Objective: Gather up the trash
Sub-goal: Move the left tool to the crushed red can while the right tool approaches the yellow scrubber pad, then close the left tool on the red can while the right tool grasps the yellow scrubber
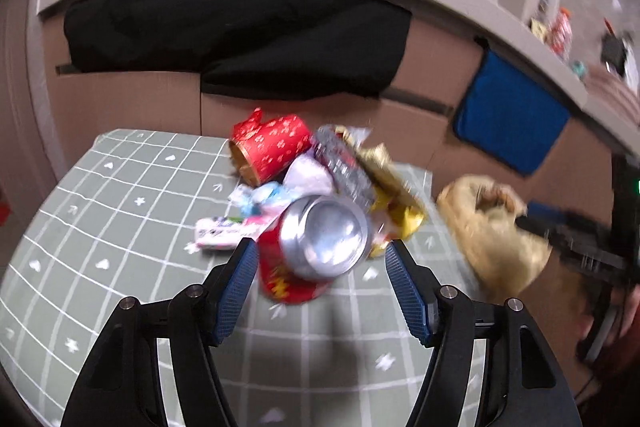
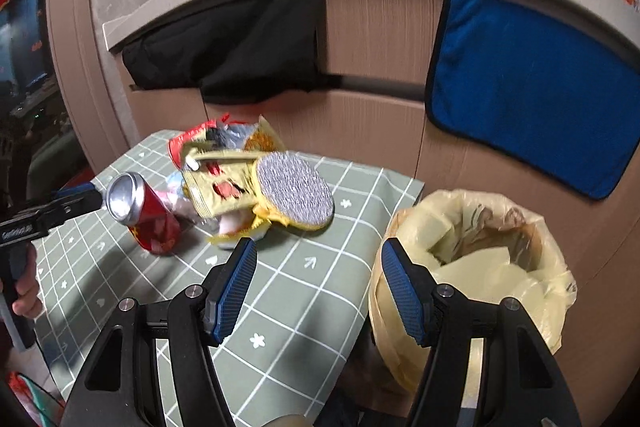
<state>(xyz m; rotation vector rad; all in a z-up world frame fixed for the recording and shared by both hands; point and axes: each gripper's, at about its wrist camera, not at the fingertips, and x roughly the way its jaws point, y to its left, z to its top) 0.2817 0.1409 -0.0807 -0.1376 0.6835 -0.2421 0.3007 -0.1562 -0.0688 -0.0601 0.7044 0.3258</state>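
Note:
A red drink can [image 1: 316, 247] leans tilted on the green checked tablecloth [image 1: 120, 227], silver top towards me. My left gripper [image 1: 319, 259] is open, its blue pads [image 1: 240, 283] on either side of the can's near end without pressing it. Behind the can lies a trash pile: a red paper cup [image 1: 272, 147], a yellow wrapper [image 2: 224, 183], a round silver lid [image 2: 296, 191] and white wrappers [image 1: 224, 231]. My right gripper [image 2: 318, 255] is open and empty above the cloth, between the pile and a bin lined with a yellow bag [image 2: 480, 247].
The bin stands off the table's right edge. Cardboard [image 2: 372, 39] lines a counter front behind the table, with a black cloth [image 2: 224, 47] and a blue cloth [image 2: 532, 83] hanging on it. A hand [image 2: 24, 299] holds the left gripper's handle.

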